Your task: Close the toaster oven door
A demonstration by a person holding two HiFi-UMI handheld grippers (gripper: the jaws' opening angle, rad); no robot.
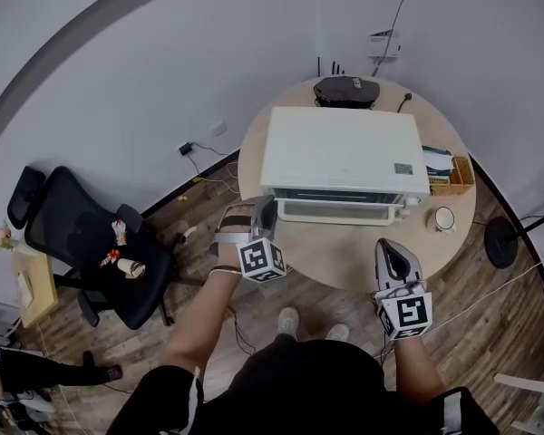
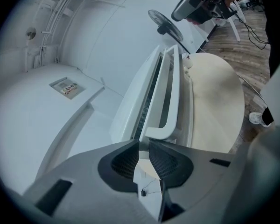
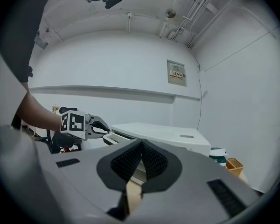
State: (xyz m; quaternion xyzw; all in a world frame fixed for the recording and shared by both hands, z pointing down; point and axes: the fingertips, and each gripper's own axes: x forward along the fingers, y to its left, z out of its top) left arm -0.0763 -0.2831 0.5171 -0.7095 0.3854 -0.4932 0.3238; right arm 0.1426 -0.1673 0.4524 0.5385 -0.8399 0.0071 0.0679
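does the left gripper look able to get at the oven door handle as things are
Likely yes: the left gripper sits right at one end of the door handle, jaws slightly apart, and nothing stands between them. The right gripper hangs well off to the side.

Toaster oven (image 1: pixel 343 148) at centre in smooth satin white casing, round table (image 1: pixel 344 263) of pale matt wood, floor (image 1: pixel 198 229) of brown wood planks, office chair (image 1: pixel 72 234) at left in black cloth, left gripper (image 2: pixel 143 146) in matt grey plastic, ribbed black pads (image 2: pixel 127 161)
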